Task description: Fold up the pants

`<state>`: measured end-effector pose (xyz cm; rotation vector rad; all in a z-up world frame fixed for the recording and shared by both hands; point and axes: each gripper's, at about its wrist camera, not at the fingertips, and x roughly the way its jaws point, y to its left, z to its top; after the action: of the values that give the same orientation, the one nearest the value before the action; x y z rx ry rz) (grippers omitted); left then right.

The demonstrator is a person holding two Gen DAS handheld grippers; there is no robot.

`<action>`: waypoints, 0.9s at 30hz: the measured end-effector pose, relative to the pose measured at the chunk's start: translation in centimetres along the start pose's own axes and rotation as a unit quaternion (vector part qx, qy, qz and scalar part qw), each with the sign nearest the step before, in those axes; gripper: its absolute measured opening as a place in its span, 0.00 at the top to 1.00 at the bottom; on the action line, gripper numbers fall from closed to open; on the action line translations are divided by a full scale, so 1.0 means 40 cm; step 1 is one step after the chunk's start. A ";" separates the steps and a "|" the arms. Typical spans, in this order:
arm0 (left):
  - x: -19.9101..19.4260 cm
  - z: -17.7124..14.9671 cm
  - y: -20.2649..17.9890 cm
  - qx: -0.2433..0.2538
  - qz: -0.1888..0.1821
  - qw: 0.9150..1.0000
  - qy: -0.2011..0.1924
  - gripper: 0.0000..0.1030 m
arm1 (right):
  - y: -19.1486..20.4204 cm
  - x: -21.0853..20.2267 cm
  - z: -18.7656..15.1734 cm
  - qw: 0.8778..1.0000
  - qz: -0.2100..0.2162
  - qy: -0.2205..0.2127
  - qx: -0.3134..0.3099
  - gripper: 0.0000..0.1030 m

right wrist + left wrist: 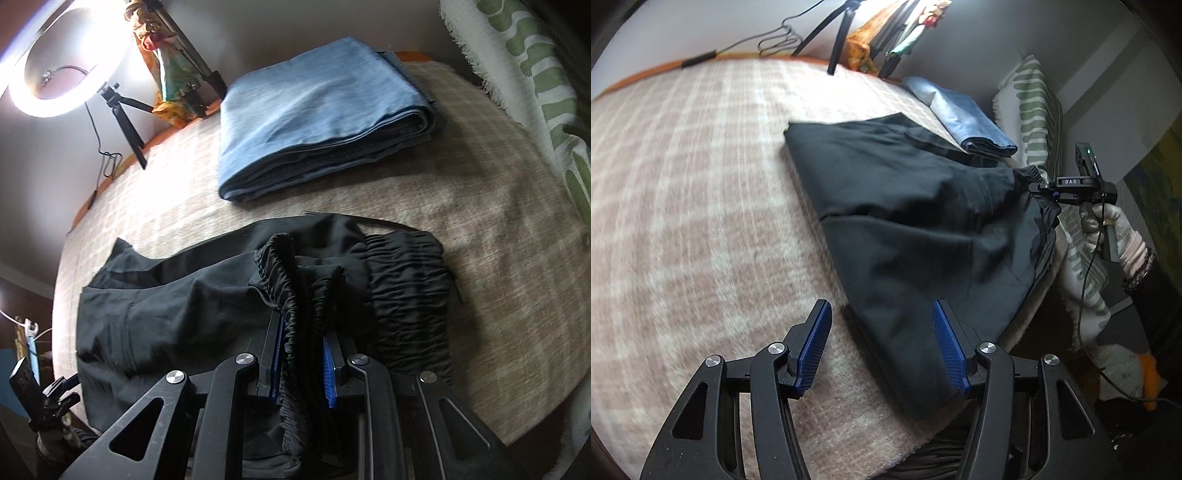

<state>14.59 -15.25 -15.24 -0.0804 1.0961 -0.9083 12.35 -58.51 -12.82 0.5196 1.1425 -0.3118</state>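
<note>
Black pants [923,206] lie partly folded on a checked blanket [701,184]. In the left wrist view my left gripper [882,332] stands open just above the pants' near corner. The cloth lies between its blue pads [812,347] but they do not press on it. At the right of that view my right gripper [1039,186] pinches the gathered waistband [1034,173] and lifts it. In the right wrist view my right gripper [301,332] is shut on the bunched elastic waistband [291,280]. The rest of the pants [166,314] spreads to the left.
A folded blue garment [317,122] lies on the blanket [480,221] beyond the pants. A green-and-white patterned cloth [535,74] borders the right side. A lit ring light [22,92] and tripod [125,110] stand at the far edge. A gloved hand [1119,229] holds the right gripper.
</note>
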 end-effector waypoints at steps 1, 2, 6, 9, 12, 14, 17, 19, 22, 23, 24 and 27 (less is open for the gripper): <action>0.002 -0.007 0.002 -0.005 -0.003 1.000 0.001 0.46 | -0.002 0.003 0.001 1.000 -0.003 0.000 0.000 0.84; 0.004 -0.012 0.001 -0.007 -0.005 1.000 0.001 0.46 | -0.002 0.008 0.002 1.000 -0.006 0.002 -0.002 0.84; 0.001 -0.025 -0.003 -0.009 -0.012 1.000 -0.003 0.46 | 0.007 0.030 0.002 1.000 -0.027 0.006 -0.015 0.84; 0.000 -0.033 -0.007 -0.010 -0.019 1.000 -0.005 0.46 | 0.016 0.041 -0.001 0.999 -0.040 0.008 -0.021 0.81; 0.001 -0.039 -0.015 -0.007 -0.025 1.000 -0.006 0.48 | 0.030 0.033 -0.006 0.998 -0.046 0.009 -0.031 0.67; 0.003 -0.044 -0.017 -0.008 -0.033 0.999 -0.008 0.49 | 0.044 0.013 -0.011 0.997 -0.060 0.004 -0.041 0.64; 0.004 -0.052 -0.016 -0.012 -0.042 0.999 -0.011 0.51 | 0.085 -0.035 -0.022 0.992 -0.104 -0.022 -0.066 0.50; 0.004 -0.056 -0.012 -0.018 -0.051 0.998 -0.015 0.53 | 0.128 -0.075 -0.031 0.986 -0.132 -0.052 -0.089 0.49; 0.007 -0.057 -0.002 -0.030 -0.062 0.997 -0.021 0.58 | 0.234 -0.123 -0.041 0.979 -0.115 -0.085 -0.143 0.48; 0.008 -0.056 0.001 -0.034 -0.065 0.997 -0.022 0.60 | 0.265 -0.128 -0.040 0.979 -0.096 -0.088 -0.157 0.46; 0.009 -0.056 0.002 -0.036 -0.067 0.997 -0.022 0.60 | 0.311 -0.131 -0.039 0.978 -0.065 -0.090 -0.176 0.45; 0.010 -0.058 0.000 -0.034 -0.069 0.997 -0.025 0.61 | 0.423 -0.114 -0.035 0.973 0.034 -0.079 -0.215 0.40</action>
<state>12.80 -14.68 -16.66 -0.2352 1.0855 -0.9871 17.77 -43.64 -5.14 0.1476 0.9975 -0.0404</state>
